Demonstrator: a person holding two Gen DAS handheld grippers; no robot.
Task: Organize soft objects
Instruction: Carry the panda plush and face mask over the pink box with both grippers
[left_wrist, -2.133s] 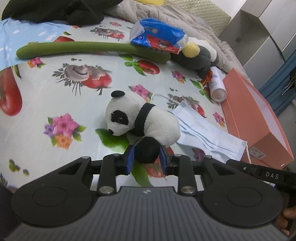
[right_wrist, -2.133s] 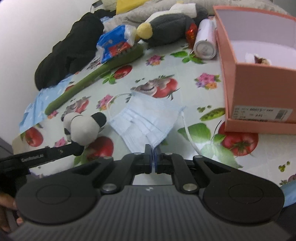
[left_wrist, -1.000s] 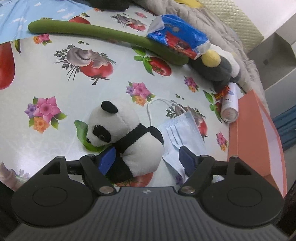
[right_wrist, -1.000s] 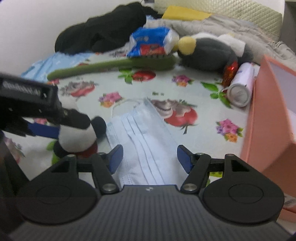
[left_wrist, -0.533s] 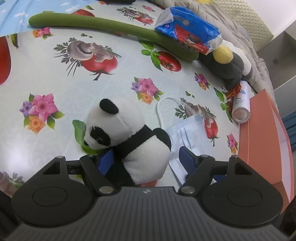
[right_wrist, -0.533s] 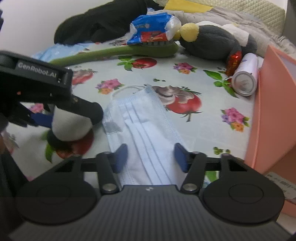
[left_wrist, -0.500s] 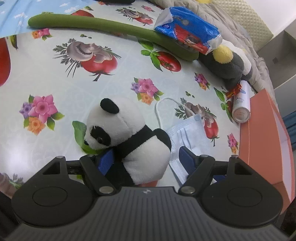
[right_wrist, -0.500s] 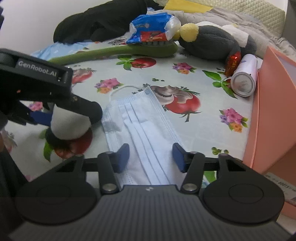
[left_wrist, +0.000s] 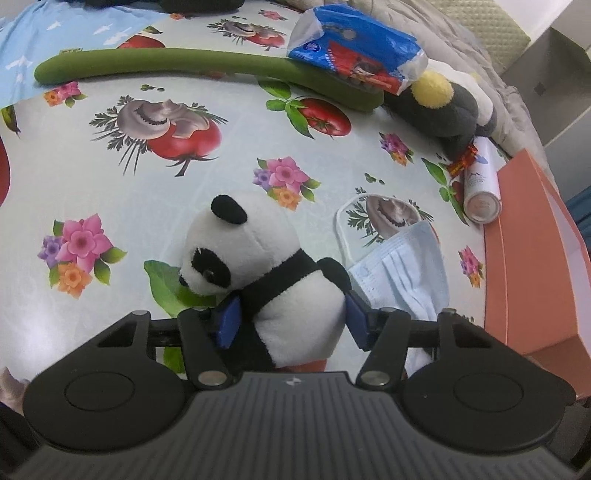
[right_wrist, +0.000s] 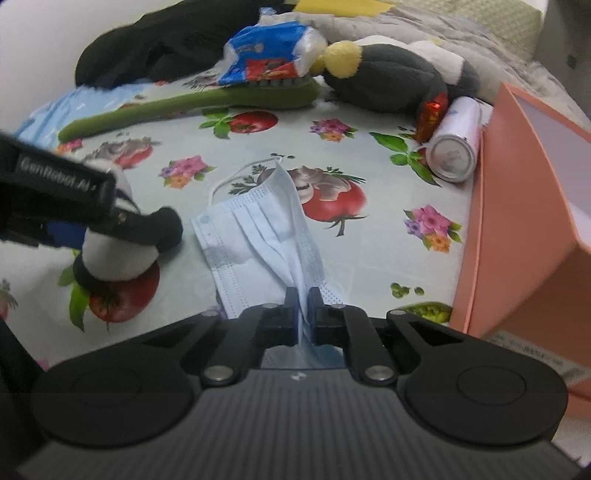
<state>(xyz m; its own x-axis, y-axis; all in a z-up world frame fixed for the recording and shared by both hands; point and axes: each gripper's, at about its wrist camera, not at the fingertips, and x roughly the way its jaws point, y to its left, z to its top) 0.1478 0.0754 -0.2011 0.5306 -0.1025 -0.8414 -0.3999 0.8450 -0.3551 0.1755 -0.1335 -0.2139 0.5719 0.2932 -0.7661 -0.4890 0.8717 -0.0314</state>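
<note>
On the left of the flowered surface (left_wrist: 229, 74), the left gripper (left_wrist: 291, 317) has its jaws closing around the body of the panda plush (left_wrist: 266, 273), a blue pad against each flank; the toy sits on a printed leaf and tomato, head turned left. Behind it a long green plush stem (left_wrist: 184, 68) stretches across, with a blue snack packet (left_wrist: 354, 59) on its right end and a dark penguin plush (left_wrist: 439, 107) beside that. To the right of the panda lies a pale blue face mask (right_wrist: 258, 229), its near edge pinched up between the clenched jaws of the right gripper (right_wrist: 303, 306). Further right, a white can (right_wrist: 456, 147) lies just beside the open orange box (right_wrist: 517, 229).
</note>
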